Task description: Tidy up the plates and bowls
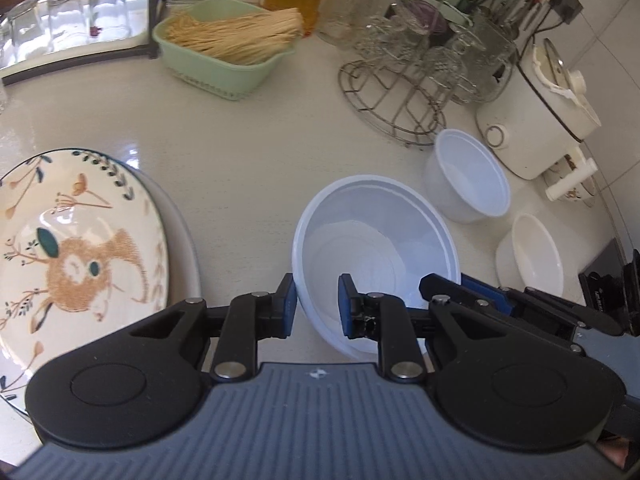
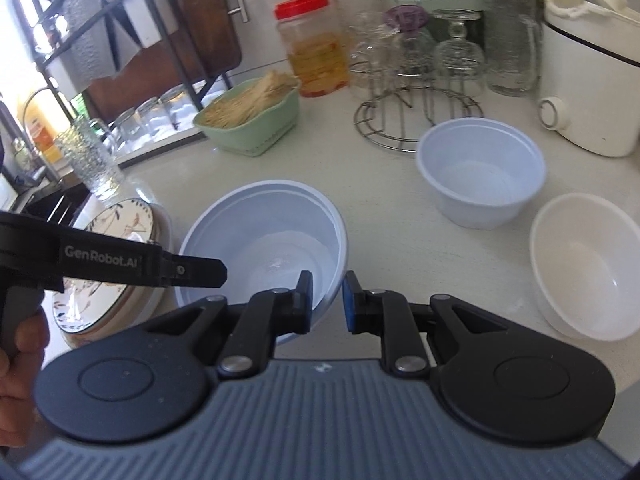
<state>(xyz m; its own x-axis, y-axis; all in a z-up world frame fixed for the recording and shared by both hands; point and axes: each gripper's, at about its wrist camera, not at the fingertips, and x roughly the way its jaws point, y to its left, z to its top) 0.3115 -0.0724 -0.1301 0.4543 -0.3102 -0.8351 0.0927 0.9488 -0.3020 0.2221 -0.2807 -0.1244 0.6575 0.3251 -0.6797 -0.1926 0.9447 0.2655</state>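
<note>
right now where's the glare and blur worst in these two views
Left wrist view: window glare on the countertop beside the patterned plate; fisheye bends the far edges, and the glasses look hazy. Right wrist view: the window area is blown out at upper left, and the white bowl looks soft with washed-out highlights.

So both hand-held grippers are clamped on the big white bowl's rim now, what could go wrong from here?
1. The big white bowl is pinched only at its near rim by the left hand-held gripper and right hand-held gripper; the thin wall could flex and slip out.
2. Swinging it left could knock the patterned plate stack.
3. Moving right, it may bump the smaller white bowl or the cream bowl.
</note>
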